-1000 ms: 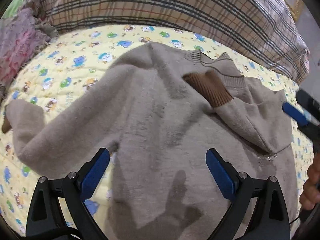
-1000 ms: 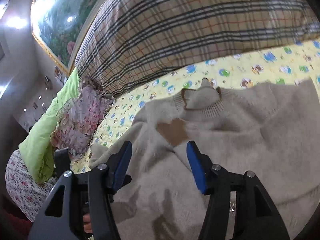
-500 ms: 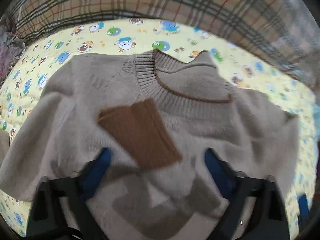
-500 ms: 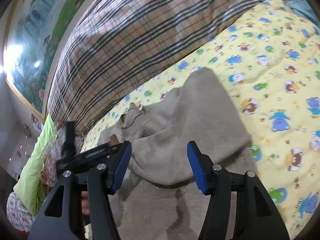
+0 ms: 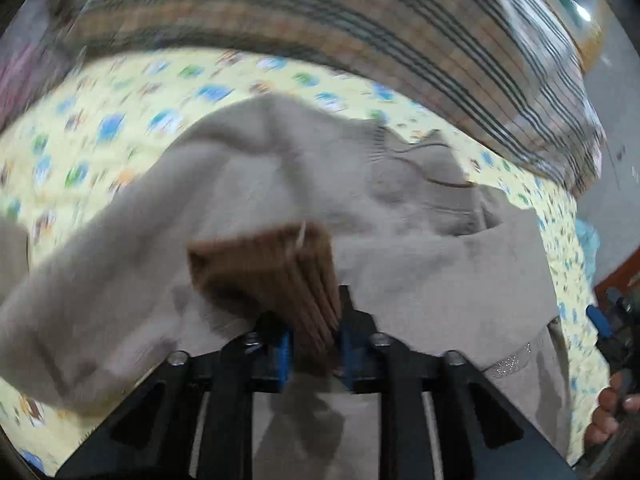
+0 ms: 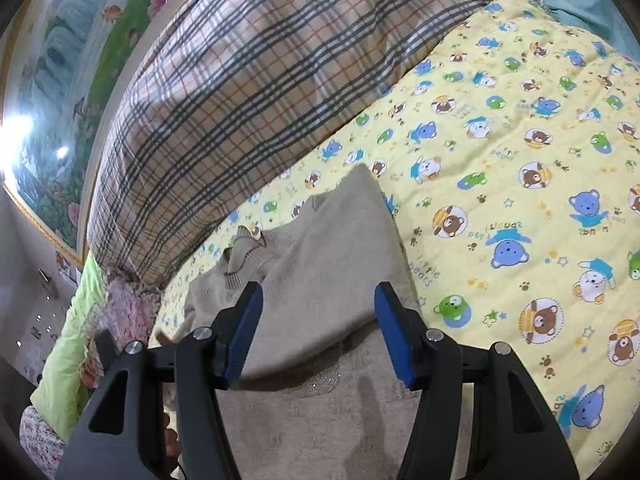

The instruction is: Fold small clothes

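Your left tool (image 5: 314,346) pinches the brown cuff (image 5: 272,268) of the beige sweater (image 5: 420,272), which lies on the yellow bear-print quilt (image 6: 520,160). Your right tool (image 6: 316,330) hangs open above the sweater's folded side.

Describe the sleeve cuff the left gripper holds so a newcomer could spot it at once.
Find the yellow cartoon-print quilt and the beige sweater spread on it. The brown ribbed cuff sits pinched in the left gripper, the only dark brown patch on the beige knit.
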`<state>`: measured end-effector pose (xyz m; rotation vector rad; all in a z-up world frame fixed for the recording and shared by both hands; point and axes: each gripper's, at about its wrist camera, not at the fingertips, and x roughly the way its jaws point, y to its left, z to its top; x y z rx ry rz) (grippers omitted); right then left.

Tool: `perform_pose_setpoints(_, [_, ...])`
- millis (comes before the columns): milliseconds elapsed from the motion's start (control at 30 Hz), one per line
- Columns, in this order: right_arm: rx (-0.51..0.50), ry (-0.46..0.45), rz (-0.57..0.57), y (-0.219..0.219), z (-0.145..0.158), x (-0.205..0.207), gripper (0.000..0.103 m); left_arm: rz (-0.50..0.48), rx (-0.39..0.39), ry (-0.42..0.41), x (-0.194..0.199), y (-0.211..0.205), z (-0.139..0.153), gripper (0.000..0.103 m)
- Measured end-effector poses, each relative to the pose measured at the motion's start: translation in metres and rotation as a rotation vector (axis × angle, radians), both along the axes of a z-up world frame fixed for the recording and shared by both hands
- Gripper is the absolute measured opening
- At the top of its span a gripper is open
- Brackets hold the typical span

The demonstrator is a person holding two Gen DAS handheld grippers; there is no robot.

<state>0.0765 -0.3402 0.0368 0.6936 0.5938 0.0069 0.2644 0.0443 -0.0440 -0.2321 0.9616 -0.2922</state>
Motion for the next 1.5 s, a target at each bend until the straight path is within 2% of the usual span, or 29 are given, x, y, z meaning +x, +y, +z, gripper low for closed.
perform_pose_setpoints(67, [-0.016,0.017,0.015,0.004,-0.002,0.006,0.059,0.001,-0.028,0.008,0.002,0.004,-0.001,0.036])
perform_pose_setpoints(167, [-0.042,0.037,0.011,0.001,-0.001,0.016,0.059,-0.027,-0.034,0.025,0.006,0.002,-0.002,0.055])
perform_pose_setpoints(267, [-0.076,0.06,-0.006,-0.011,0.004,0.026,0.059,-0.024,-0.025,0.008,0.006,-0.001,0.004,0.058])
perform_pose_setpoints(300, [-0.097,0.052,-0.013,-0.017,0.007,0.031,0.06,-0.017,-0.007,0.002,0.002,0.006,0.006,0.042])
perform_pose_setpoints(333, [-0.115,0.057,-0.01,-0.021,0.008,0.038,0.063,0.003,0.03,-0.012,0.004,0.005,0.007,0.02])
perform_pose_setpoints(367, [-0.139,0.077,-0.006,-0.025,0.008,0.049,0.064,0.015,0.044,-0.011,0.004,0.009,0.008,0.009])
perform_pose_setpoints(433, [-0.189,0.125,0.003,-0.033,0.003,0.075,0.064,0.036,0.028,-0.015,0.003,0.015,0.007,0.009])
perform_pose_setpoints(533, [-0.252,0.207,0.06,-0.033,-0.015,0.113,0.064,0.005,0.073,-0.051,-0.008,0.014,0.005,0.008])
perform_pose_setpoints(600, [-0.285,0.265,0.139,-0.022,-0.034,0.138,0.062,-0.024,0.092,-0.071,-0.013,0.009,0.005,0.008])
perform_pose_setpoints(667, [-0.237,0.293,0.199,-0.016,-0.048,0.147,0.009,-0.046,0.116,-0.099,-0.015,0.0,0.01,0.008])
perform_pose_setpoints(700, [-0.234,0.302,0.203,-0.015,-0.049,0.148,0.009,-0.06,0.109,-0.118,-0.013,-0.006,0.015,0.008])
perform_pose_setpoints(767, [-0.261,0.244,0.151,-0.024,-0.03,0.135,0.008,-0.113,0.078,-0.18,-0.006,-0.021,0.033,0.008])
perform_pose_setpoints(833, [-0.283,0.18,0.074,-0.045,-0.004,0.115,0.007,-0.144,0.083,-0.235,0.002,-0.038,0.046,0.008])
perform_pose_setpoints(900, [-0.301,0.162,0.004,-0.064,0.007,0.101,0.007,-0.176,0.102,-0.261,0.012,-0.055,0.05,0.008])
perform_pose_setpoints(967, [-0.303,0.193,-0.007,-0.073,0.002,0.1,0.007,-0.184,0.128,-0.253,0.019,-0.062,0.042,0.008])
perform_pose_setpoints(1033, [-0.319,0.216,0.015,-0.071,-0.012,0.102,0.007,-0.189,0.13,-0.205,0.021,-0.055,0.026,0.008])
perform_pose_setpoints(1133, [-0.33,0.26,0.028,-0.065,-0.028,0.103,0.008,-0.202,0.174,-0.16,0.017,-0.04,0.001,0.009])
perform_pose_setpoints(1267, [-0.39,0.294,0.036,-0.049,-0.03,0.108,0.009,-0.211,0.203,-0.159,0.011,-0.026,-0.007,0.01])
perform_pose_setpoints(1300, [-0.406,0.3,0.033,-0.047,-0.027,0.108,0.01,-0.215,0.208,-0.157,0.009,-0.023,-0.007,0.016])
perform_pose_setpoints(1333, [-0.418,0.303,0.031,-0.045,-0.024,0.11,0.017,-0.226,0.226,-0.15,0.007,-0.019,-0.007,0.02])
perform_pose_setpoints(1367, [-0.447,0.313,0.011,-0.043,-0.019,0.108,0.026,-0.229,0.252,-0.14,0.004,-0.014,-0.006,0.032])
perform_pose_setpoints(1400, [-0.497,0.326,-0.034,-0.042,-0.012,0.104,0.029,-0.218,0.271,-0.137,-0.002,-0.007,-0.005,0.039])
perform_pose_setpoints(1433, [-0.527,0.326,-0.073,-0.042,-0.007,0.1,0.031,-0.204,0.276,-0.144,-0.008,-0.001,-0.002,0.04])
perform_pose_setpoints(1467, [-0.549,0.316,-0.113,-0.039,0.001,0.091,0.031,-0.186,0.271,-0.149,-0.014,0.007,0.002,0.046])
perform_pose_setpoints(1500, [-0.537,0.278,-0.122,-0.032,0.011,0.08,0.031,-0.159,0.261,-0.144,-0.02,0.017,0.005,0.06])
